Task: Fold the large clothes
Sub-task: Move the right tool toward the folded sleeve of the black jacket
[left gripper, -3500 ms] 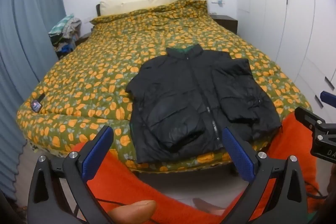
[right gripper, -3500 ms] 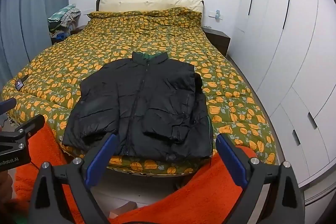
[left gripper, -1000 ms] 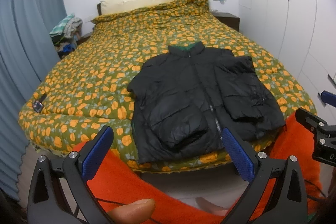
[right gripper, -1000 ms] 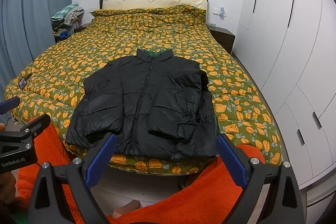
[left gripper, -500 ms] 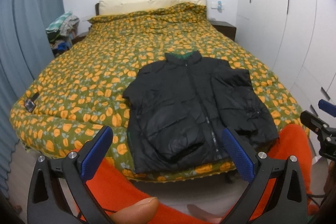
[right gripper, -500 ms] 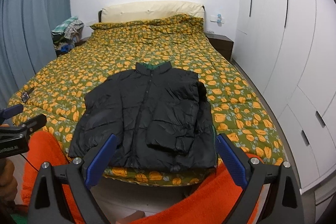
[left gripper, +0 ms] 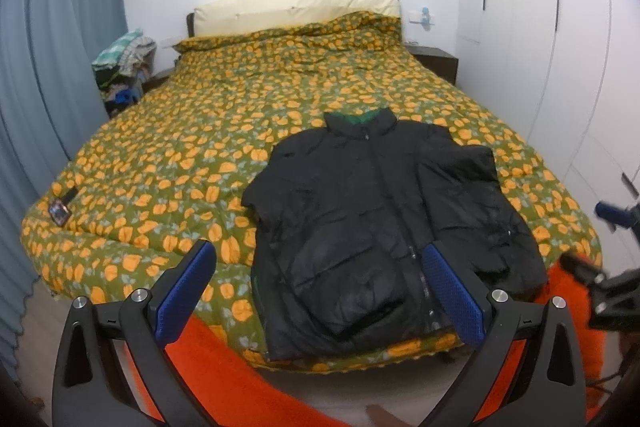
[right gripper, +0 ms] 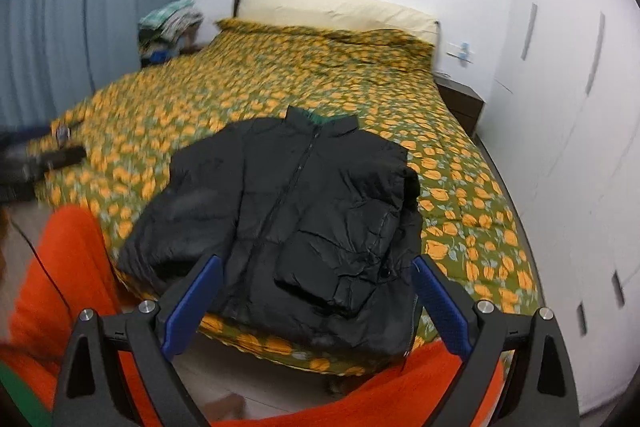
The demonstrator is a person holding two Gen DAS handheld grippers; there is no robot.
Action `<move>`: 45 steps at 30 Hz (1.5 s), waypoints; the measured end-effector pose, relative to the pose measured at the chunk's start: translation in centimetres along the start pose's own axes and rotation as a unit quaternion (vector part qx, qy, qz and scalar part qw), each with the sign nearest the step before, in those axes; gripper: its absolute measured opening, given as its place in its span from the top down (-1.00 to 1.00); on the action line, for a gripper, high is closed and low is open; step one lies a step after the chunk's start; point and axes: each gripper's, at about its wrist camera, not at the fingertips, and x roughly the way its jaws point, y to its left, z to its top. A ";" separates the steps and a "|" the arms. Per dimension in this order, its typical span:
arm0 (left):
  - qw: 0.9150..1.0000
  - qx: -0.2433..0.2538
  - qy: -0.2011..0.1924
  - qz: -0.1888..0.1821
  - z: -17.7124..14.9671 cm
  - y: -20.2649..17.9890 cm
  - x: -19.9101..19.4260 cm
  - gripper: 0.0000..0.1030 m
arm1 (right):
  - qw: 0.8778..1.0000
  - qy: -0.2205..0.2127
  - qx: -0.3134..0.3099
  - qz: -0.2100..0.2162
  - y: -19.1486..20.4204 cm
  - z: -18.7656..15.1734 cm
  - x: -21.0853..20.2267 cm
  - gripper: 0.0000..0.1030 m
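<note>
Jacket of puffy, quilted black fabric is lying flat at the near edge of the bed, zipped shut, collar pointing far, both sleeves folded inward over the front. Quilt on the bed is showing orange flowers on olive green. Left hand-held gripper and right hand-held gripper are both hovering wide apart before it, holding nothing, blue textured pads facing inward.

Slightly glossy puffed black jacket cloth – soft matt floral quilt, fuzzy orange fabric.
</note>
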 end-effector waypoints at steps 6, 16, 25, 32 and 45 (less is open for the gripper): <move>1.000 -0.010 0.015 -0.006 -0.3 0.2 1.5 -1.00 | 0.997 0.049 -0.020 0.058 0.4 -1.1 4.7 -0.88; 0.997 -0.009 0.067 -0.027 -1.9 -1.6 4.2 -0.99 | 0.995 0.082 -0.033 0.042 2.4 -0.8 7.7 -0.87; 0.997 0.027 0.077 -0.015 -2.4 -3.4 4.8 -0.99 | 0.994 0.086 -0.043 0.049 2.1 -1.2 9.0 -0.87; 0.995 0.022 0.094 -0.005 -2.6 -3.1 6.1 -0.99 | 0.986 0.119 -0.105 0.053 2.5 -2.5 15.3 -0.86; 0.992 0.016 0.124 0.011 -2.8 -3.0 8.6 -0.99 | 0.992 0.115 -0.033 0.036 1.0 -0.7 13.5 -0.85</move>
